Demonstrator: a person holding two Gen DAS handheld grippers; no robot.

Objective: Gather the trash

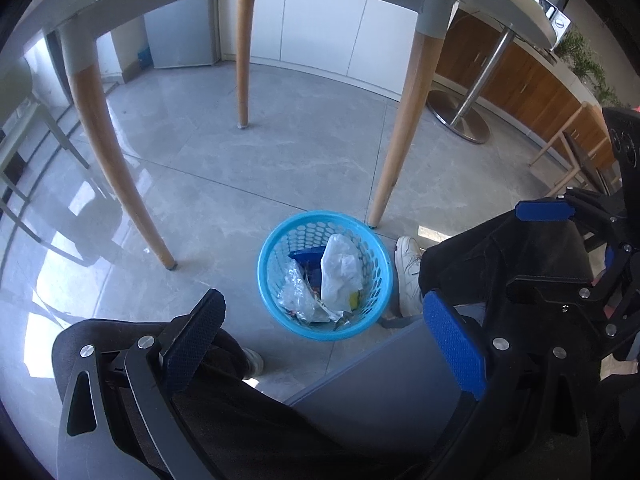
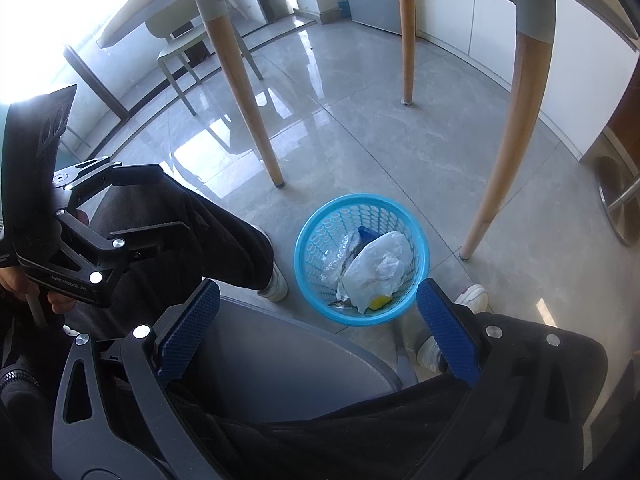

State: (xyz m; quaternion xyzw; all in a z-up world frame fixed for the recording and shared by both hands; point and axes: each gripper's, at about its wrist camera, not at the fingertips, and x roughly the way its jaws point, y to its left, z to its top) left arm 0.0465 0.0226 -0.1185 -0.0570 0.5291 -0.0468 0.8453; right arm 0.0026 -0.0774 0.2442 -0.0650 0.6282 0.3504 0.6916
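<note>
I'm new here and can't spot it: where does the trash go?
Look under the white round table with wooden legs. On the grey floor beside one leg stands a small round blue plastic basket, the only perforated container, holding a crumpled white plastic bag.

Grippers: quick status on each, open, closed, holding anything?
Left gripper: open, fingers wide apart, nothing held.
Right gripper: open, fingers wide apart, nothing held.

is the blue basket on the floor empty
No, the blue basket holds a crumpled white plastic bag and silvery wrappers.
</note>
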